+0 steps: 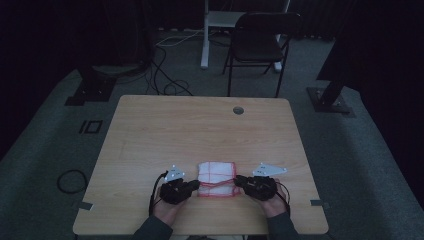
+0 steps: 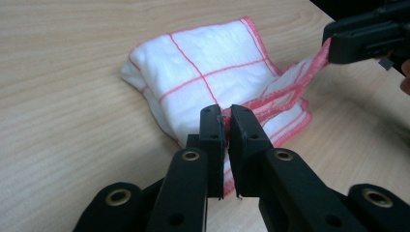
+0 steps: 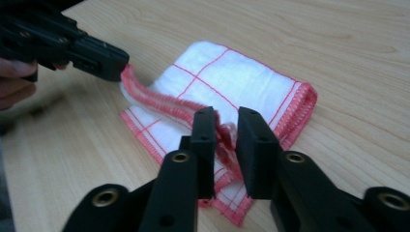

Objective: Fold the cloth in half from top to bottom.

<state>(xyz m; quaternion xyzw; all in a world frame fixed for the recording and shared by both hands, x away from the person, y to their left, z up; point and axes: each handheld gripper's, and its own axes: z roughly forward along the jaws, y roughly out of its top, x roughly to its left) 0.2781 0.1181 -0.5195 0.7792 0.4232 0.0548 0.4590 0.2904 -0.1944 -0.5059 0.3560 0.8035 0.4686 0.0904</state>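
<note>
We are working on a white woven cloth with thin red grid lines and a red stitched hem (image 1: 216,178), which is lying folded on the pale wooden table (image 1: 200,125), near the edge closest to us and between our two tools. Our left gripper (image 1: 196,185) is pinching the cloth's near left corner: in the left gripper view its black jaws are standing almost together with the red hem (image 2: 270,99) caught between them. Our right gripper (image 1: 239,181) is biting the opposite end of the same top edge; in the right gripper view its jaws are sitting a little wider, with the bunched hem (image 3: 225,133) running through the gap, so we are judging it clamped on the cloth rather than loose.

The step in hand looks to us like lifting the upper layer to fold or unfold it. To do it well, we are thinking both hands should be rising together and keeping the edge taut, catching one layer only.

We are finding no brand, label or legible writing on anything.
</note>
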